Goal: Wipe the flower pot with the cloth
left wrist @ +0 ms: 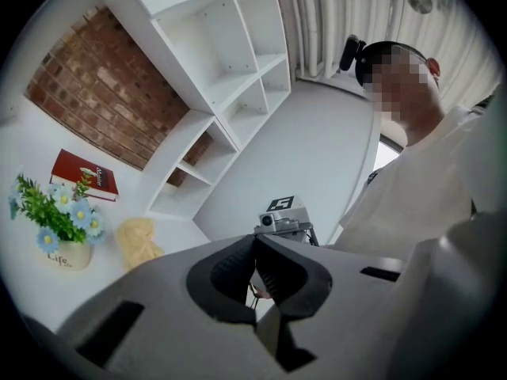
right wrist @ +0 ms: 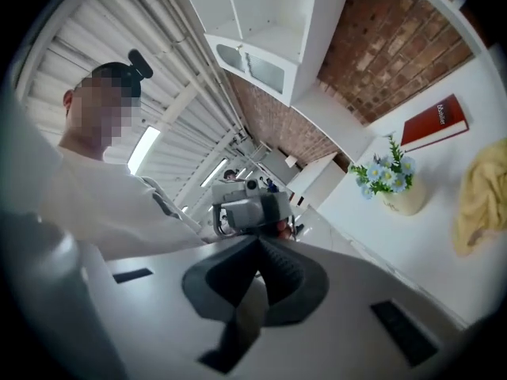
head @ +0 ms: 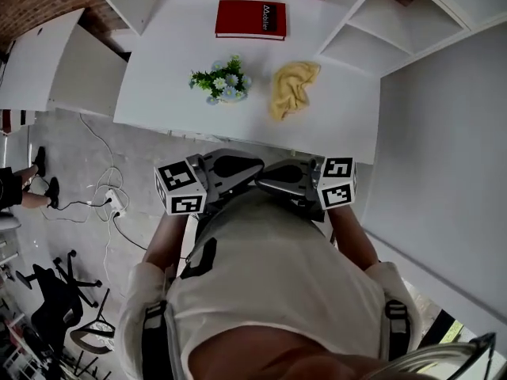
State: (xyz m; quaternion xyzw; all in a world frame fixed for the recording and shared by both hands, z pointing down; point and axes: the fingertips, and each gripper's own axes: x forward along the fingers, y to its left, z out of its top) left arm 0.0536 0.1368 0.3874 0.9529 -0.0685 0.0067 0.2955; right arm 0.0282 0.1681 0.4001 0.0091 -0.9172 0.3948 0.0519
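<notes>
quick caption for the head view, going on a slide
Shut, empty left hand-held gripper and right hand-held gripper held before a white table with flower pot, yellow cloth and red book

Flowers (head: 223, 75) hide much of the flower pot (head: 228, 99); book (head: 250, 18) print unreadable.

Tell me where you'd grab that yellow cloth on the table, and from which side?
Probably the raised, bunched folds at the far end of the cloth, coming down from above on its right. It lies crumpled on the table, so those ridges give something to pinch, and that side stays clear of the flower pot beside it.
</notes>
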